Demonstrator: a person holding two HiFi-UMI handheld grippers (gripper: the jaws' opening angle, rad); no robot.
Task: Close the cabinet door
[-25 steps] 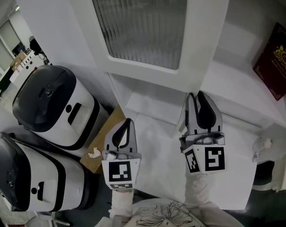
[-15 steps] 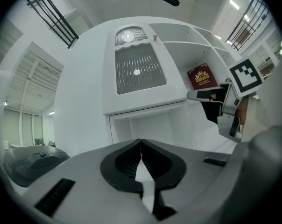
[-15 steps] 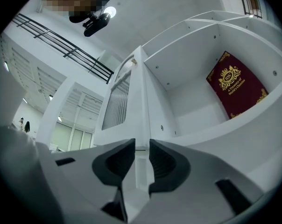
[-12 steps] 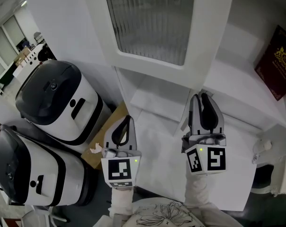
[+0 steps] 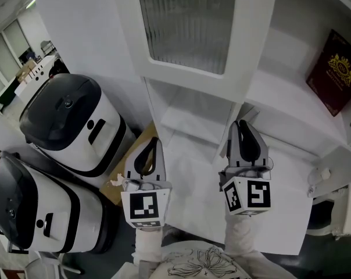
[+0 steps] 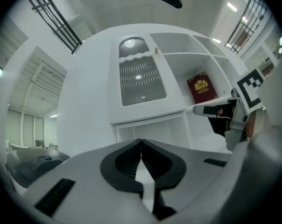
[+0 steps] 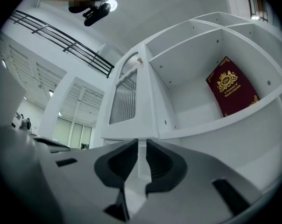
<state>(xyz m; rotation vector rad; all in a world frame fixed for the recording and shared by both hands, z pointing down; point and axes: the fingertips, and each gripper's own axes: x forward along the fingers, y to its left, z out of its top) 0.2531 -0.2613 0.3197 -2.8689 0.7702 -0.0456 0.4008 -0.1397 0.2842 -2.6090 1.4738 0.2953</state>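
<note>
At the front of the tall white open-shelved cabinet (image 5: 292, 97), the white-framed cabinet door with a ribbed glass pane (image 5: 187, 16) stands swung out to the left, its free edge towards the person. Left of the cabinet, two rounded white-and-black lidded appliances (image 5: 71, 121) sit one beside the other, next to a flat piece of brown cardboard (image 5: 132, 161). A dark red book with a gold crest (image 5: 333, 71) leans upright on a shelf at the right. Over the white surface (image 5: 193, 196) below the door, the right claw (image 5: 242, 122) points at the door's lower corner; its jaws are closing, a narrow slit remains between them, and the door's edge lines up with that slit, though contact cannot be made out. The left claw (image 5: 155, 139) hangs further left, pressed together on nothing.
</note>
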